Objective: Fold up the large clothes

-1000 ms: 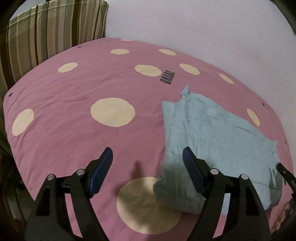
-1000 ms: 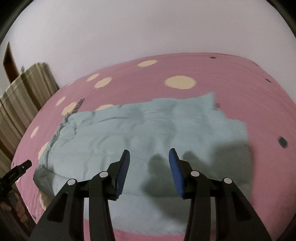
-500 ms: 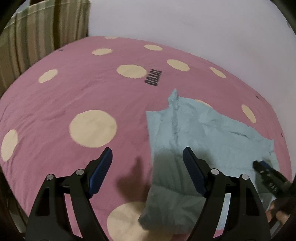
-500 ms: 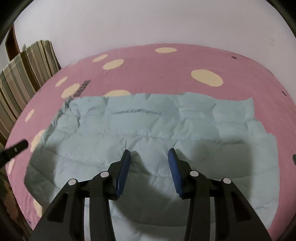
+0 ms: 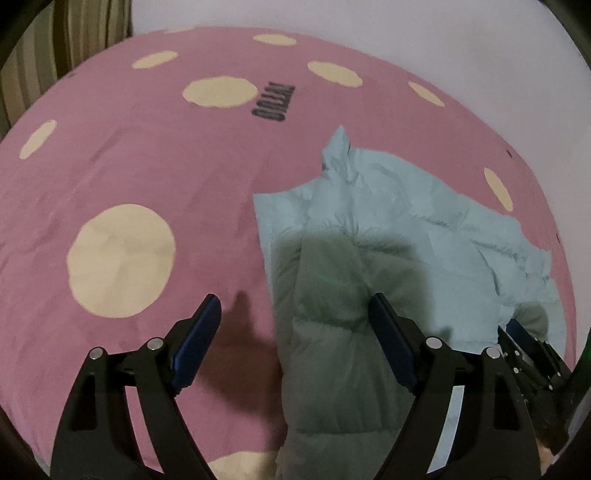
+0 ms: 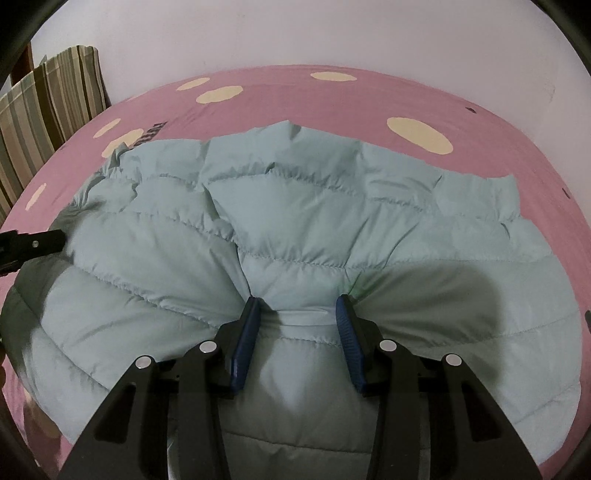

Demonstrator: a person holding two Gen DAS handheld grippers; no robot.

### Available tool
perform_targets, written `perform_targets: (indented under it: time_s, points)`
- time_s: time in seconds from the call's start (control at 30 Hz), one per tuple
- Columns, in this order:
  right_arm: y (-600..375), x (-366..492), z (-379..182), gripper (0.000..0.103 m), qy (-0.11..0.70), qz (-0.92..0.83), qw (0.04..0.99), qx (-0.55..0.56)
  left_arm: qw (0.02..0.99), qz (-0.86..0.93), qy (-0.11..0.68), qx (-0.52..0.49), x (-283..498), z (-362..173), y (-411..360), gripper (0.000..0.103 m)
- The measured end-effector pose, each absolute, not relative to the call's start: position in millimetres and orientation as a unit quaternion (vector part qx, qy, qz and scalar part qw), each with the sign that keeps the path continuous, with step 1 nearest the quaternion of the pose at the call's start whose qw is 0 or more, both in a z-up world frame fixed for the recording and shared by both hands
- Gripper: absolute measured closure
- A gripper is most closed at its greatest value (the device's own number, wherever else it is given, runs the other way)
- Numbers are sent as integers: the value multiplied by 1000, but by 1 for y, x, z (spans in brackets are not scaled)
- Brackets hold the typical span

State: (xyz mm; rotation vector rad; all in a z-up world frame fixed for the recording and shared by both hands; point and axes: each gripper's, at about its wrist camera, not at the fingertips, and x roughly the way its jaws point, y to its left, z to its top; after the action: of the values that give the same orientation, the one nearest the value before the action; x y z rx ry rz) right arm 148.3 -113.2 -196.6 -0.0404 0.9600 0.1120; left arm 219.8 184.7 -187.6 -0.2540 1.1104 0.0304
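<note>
A pale blue quilted puffer jacket (image 5: pixel 399 229) lies spread on the pink bed. My left gripper (image 5: pixel 291 343) is open, hovering over the jacket's left edge, one finger above the pink cover and one above the jacket. My right gripper (image 6: pixel 297 332) is pressed down into the jacket (image 6: pixel 295 206), its jaws open with a bulge of fabric between the blue pads (image 6: pixel 243 339). The fabric puckers toward the fingers. The right gripper also shows at the lower right of the left wrist view (image 5: pixel 528 343). The left gripper's tip shows at the left edge of the right wrist view (image 6: pixel 33 243).
The bed has a pink cover with cream dots (image 5: pixel 122 258) and a dark printed word (image 5: pixel 273 101). A striped pillow (image 6: pixel 48 107) stands at the far left against a white wall (image 6: pixel 295 33).
Both grippers have come down closer to the bed. The right gripper has sunk into the jacket, bunching fabric between its fingers. The left gripper has moved right, over the jacket's edge.
</note>
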Motion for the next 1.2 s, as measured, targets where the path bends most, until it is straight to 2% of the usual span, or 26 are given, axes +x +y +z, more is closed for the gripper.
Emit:
perform_targets:
  time_s: [0.17,0.23,0.3,0.33,0.4,0.5,0.7,0.97,1.2]
  points:
    - [-112,147,-198,60,458,51,887,-21,831,7,544,-115,226,-206,184,17]
    - [-112,148,-199,60,456,51,888,-22,832,1,544,-112,226,-211,181,24]
    - [-111,148,-200,60,456,51,888,-22,831,-27,543,-115,226,-213,175,50]
    - [-111,148,-200,60,455,51,889,-22,831,-33,543,-116,226,-212,173,55]
    - [-112,148,-200,60,456,51,888,-22,832,-53,540,-115,227,-209,166,83]
    - [-112,148,-201,60,455,50,889,-23,840,-59,526,-117,223,-192,161,92]
    - [-111,149,-204,60,453,48,890,-26,865,-72,484,-114,206,-138,148,94]
    - [-124,148,-190,59,448,71,891,-2,890,-95,442,-56,188,-65,81,95]
    - [-161,172,-158,59,431,64,897,67,897,-87,434,-19,182,-52,47,95]
